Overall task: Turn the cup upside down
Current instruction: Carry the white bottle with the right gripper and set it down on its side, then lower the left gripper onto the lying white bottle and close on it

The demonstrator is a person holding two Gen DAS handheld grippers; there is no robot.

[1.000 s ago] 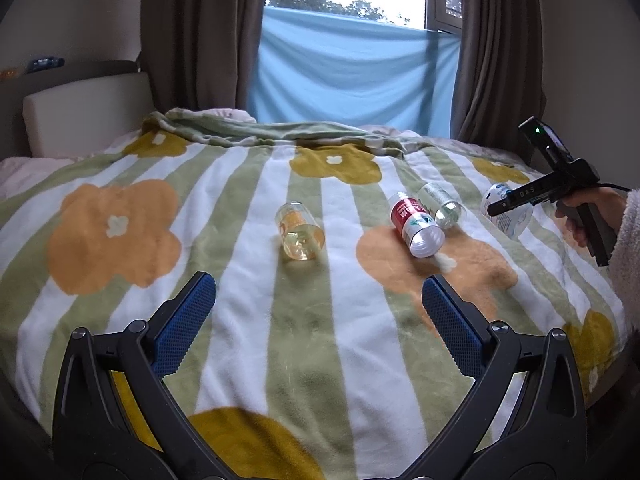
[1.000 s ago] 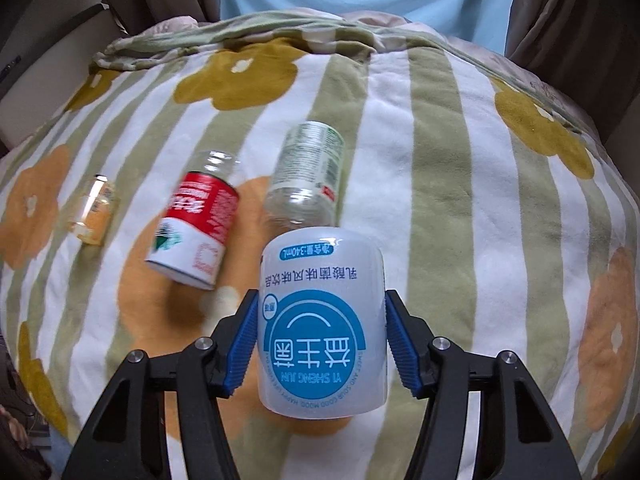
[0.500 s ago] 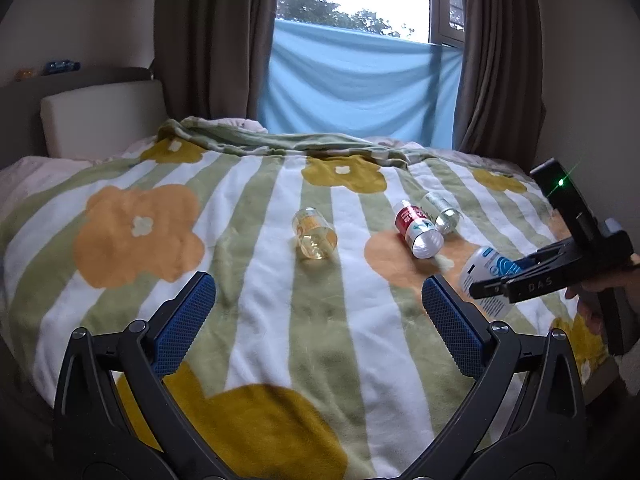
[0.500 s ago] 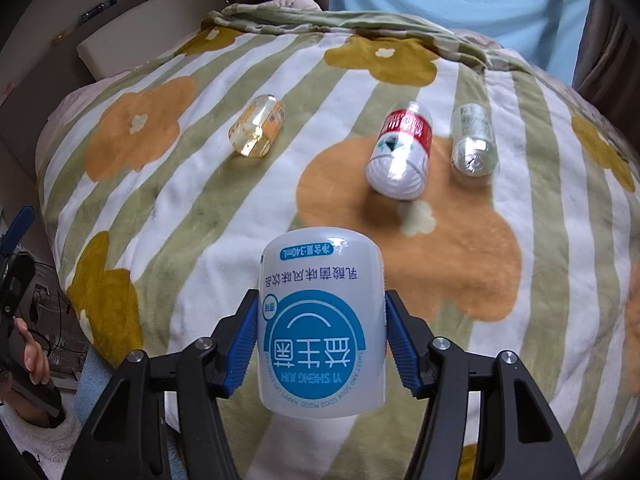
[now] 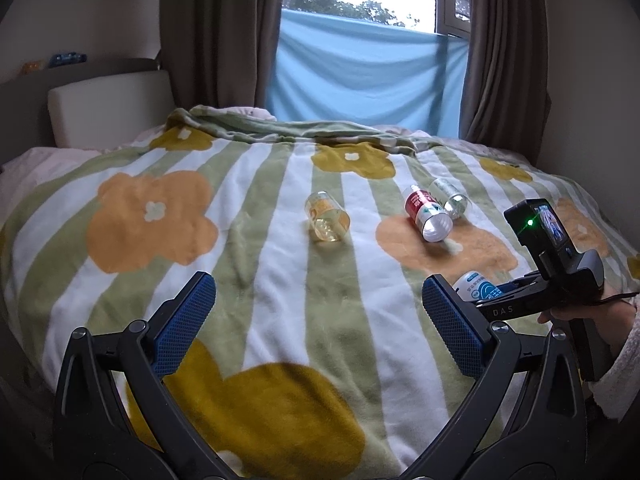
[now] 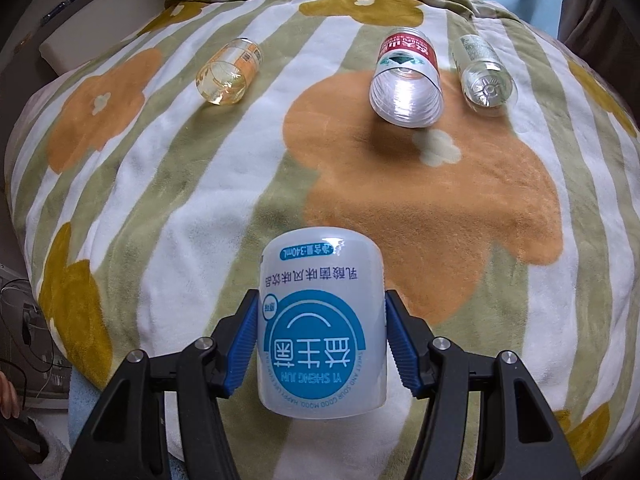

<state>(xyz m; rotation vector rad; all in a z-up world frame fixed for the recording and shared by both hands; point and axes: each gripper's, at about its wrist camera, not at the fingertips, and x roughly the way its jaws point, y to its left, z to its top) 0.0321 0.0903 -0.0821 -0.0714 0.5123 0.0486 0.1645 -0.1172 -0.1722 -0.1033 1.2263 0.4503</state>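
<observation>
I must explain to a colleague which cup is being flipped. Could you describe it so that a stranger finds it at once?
Start at the flowered blanket on the bed. Above its near edge, the right gripper clamps the white cup. Unlike the three clear containers lying farther back, it is opaque, has a blue label and is off the blanket.

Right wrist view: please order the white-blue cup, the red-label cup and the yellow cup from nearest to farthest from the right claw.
1. White-blue cup: held inside the right claw, print upside down.
2. Red-label cup: lying on the blanket, ahead, slightly right.
3. Yellow cup: lying ahead to the left; only a little farther than the red one, nearly too close to call.
</observation>
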